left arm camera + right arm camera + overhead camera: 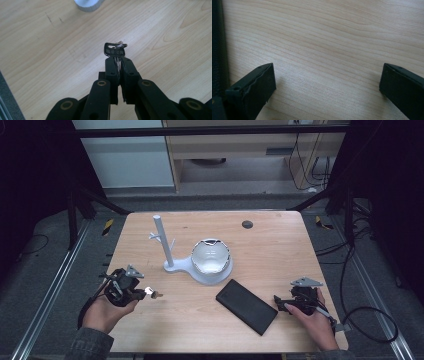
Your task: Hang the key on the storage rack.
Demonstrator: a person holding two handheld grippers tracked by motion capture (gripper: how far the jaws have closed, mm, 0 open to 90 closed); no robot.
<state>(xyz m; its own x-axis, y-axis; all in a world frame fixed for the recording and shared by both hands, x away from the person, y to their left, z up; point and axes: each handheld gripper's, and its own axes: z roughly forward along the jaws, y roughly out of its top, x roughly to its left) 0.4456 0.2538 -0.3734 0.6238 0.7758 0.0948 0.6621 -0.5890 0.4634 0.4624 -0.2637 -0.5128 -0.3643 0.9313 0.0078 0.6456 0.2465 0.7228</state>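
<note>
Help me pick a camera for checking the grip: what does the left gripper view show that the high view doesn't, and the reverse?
Left gripper view: stamped lettering on the dark-headed metal keys, blades pinched between closed jaws. High view: white peg stand, glass bowl, black flat case, right gripper. Both: the left gripper holding the keys over the wooden table.

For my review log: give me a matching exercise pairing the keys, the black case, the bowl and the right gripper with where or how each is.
1 keys
2 black case
3 bowl
4 right gripper

a open over bare wood
b on the white stand's base
c clamped in the left gripper
d flat on the table, near the right gripper

Pairs: 1-c, 2-d, 3-b, 4-a
</note>
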